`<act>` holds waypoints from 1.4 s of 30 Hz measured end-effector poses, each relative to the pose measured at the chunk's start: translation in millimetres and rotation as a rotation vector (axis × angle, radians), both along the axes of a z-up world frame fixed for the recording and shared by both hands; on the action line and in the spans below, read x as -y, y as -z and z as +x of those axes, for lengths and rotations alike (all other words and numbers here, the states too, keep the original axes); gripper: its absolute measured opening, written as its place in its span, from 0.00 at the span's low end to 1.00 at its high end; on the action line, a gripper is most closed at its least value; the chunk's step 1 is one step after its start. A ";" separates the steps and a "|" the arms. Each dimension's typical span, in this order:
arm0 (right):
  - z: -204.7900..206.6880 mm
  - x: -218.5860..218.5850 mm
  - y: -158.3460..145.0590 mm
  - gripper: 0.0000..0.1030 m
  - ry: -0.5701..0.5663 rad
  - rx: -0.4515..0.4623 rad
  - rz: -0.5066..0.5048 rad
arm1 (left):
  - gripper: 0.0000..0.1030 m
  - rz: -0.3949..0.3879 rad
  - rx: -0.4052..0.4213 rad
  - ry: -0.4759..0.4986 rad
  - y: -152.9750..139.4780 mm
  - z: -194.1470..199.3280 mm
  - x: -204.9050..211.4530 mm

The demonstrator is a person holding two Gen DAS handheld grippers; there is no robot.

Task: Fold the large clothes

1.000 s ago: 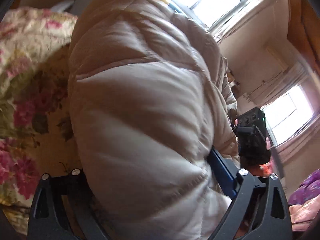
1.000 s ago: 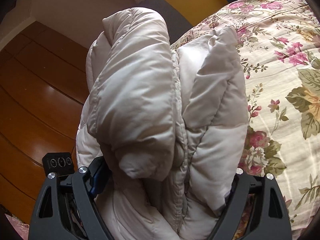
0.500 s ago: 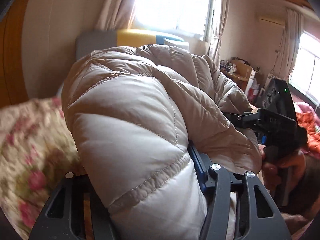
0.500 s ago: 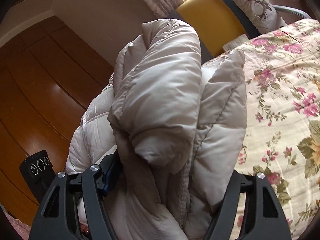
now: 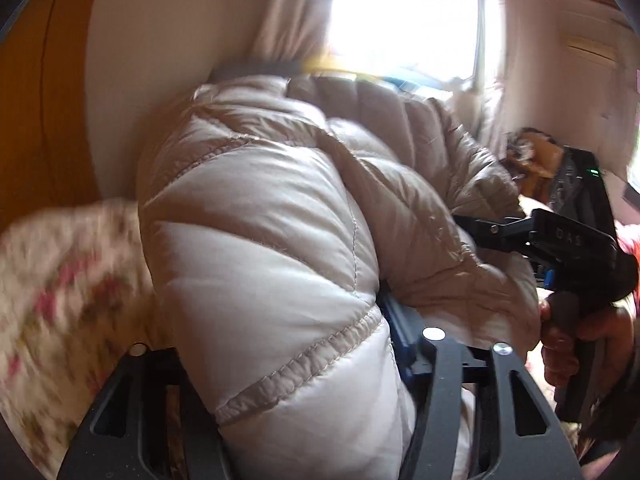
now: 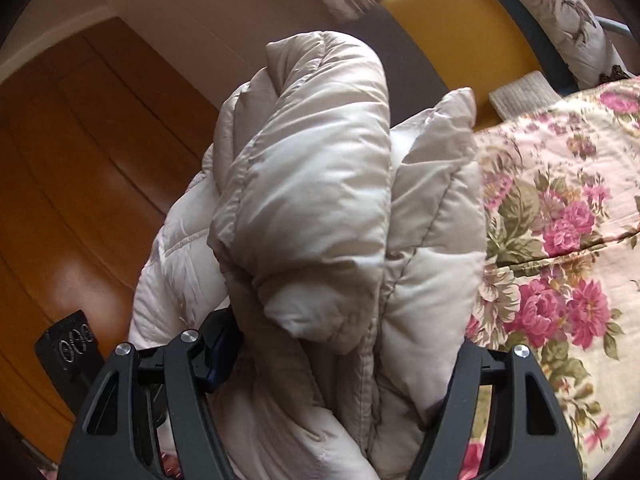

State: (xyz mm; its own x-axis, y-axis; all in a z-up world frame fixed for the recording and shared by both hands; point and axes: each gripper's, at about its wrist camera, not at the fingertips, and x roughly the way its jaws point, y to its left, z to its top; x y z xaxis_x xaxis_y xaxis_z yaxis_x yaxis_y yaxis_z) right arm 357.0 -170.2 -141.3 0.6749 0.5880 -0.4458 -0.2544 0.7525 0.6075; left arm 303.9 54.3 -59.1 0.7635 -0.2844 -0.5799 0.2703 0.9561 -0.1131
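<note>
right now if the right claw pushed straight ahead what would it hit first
The bunched beige quilted puffer jacket already gripped in the right claw. Past it, probably the grey and yellow headboard, though depth is unclear.

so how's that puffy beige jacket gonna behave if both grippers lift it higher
Probably floppy: the puffy beige jacket bulges and droops around the right gripper rather than holding shape. Likely light for its bulk, given the quilted, air-filled panels. Its smooth sheen suggests it could slip from the left gripper.
</note>
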 end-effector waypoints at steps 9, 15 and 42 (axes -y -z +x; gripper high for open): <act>-31.0 -7.7 -51.7 0.90 0.146 0.148 -0.292 | 0.96 -0.203 -0.092 -0.141 36.8 -14.7 -24.3; -3.8 -82.1 -132.8 0.91 0.030 0.384 -0.466 | 0.96 -0.156 -0.075 -0.184 33.4 -18.8 -16.6; 99.9 -85.4 -47.4 0.98 0.093 0.123 -0.611 | 0.97 -0.229 -0.143 -0.177 33.4 -36.1 -16.7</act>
